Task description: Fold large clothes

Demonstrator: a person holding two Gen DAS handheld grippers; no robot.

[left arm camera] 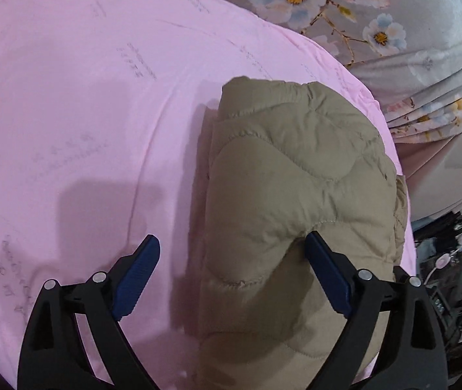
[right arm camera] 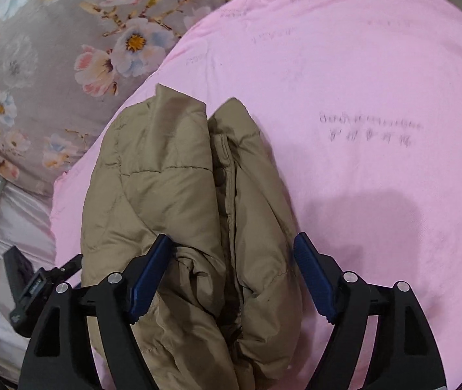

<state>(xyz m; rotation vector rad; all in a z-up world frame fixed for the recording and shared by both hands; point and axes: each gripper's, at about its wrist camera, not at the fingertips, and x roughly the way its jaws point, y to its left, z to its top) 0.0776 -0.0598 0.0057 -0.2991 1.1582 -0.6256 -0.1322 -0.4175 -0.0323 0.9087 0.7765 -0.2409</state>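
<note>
A tan quilted jacket (left arm camera: 296, 175) lies folded in a thick bundle on a pink sheet (left arm camera: 84, 113). My left gripper (left arm camera: 231, 247) hangs over the bundle's near end with its jaws wide apart. Its right fingertip (left arm camera: 315, 247) rests against the padding and its left fingertip (left arm camera: 148, 250) is over bare sheet. In the right wrist view the jacket (right arm camera: 172, 188) shows its front opening and folded halves. My right gripper (right arm camera: 232, 247) straddles it, open, with the fabric between the blue pads but not pinched.
A grey floral bedcover (left arm camera: 377, 16) (right arm camera: 52, 48) borders the pink sheet (right arm camera: 361, 81). A black device (right arm camera: 26, 289) sits at the lower left of the right wrist view. Cluttered items (left arm camera: 452, 260) lie beyond the bed edge at the right.
</note>
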